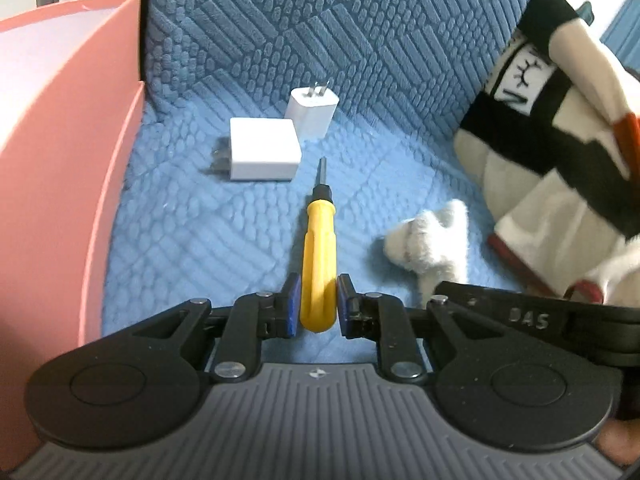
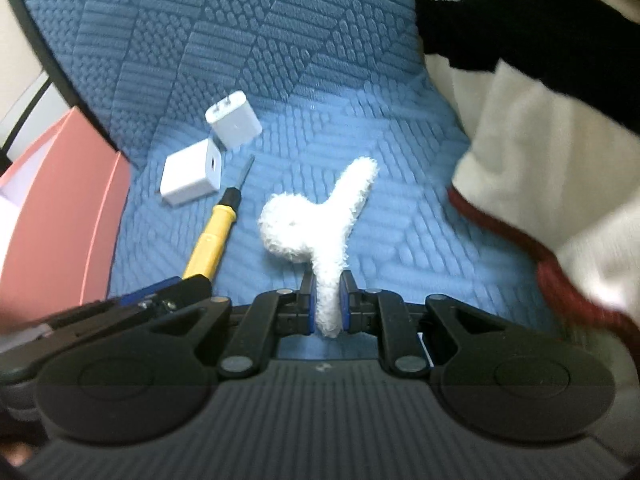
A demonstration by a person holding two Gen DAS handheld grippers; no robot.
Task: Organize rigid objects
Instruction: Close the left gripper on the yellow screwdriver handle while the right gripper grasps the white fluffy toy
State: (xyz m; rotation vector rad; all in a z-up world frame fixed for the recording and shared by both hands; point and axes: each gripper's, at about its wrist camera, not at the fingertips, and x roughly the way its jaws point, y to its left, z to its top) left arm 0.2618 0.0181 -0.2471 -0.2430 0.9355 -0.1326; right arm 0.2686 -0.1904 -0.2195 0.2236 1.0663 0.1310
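A yellow-handled screwdriver (image 1: 318, 256) lies on the blue quilted seat, tip pointing away. My left gripper (image 1: 318, 300) is shut on its handle end; it also shows in the right wrist view (image 2: 212, 240). Two white plug chargers (image 1: 264, 148) (image 1: 312, 114) lie just beyond the tip, also in the right wrist view (image 2: 192, 176) (image 2: 234, 124). My right gripper (image 2: 328, 300) is shut on one limb of a white fluffy plush toy (image 2: 304, 224), which shows in the left wrist view (image 1: 428, 240).
A pink box (image 1: 60, 160) stands at the left edge of the seat, also in the right wrist view (image 2: 52, 220). A white, black and red blanket (image 1: 560, 160) (image 2: 540, 140) is piled on the right. The blue backrest (image 1: 320, 28) rises behind.
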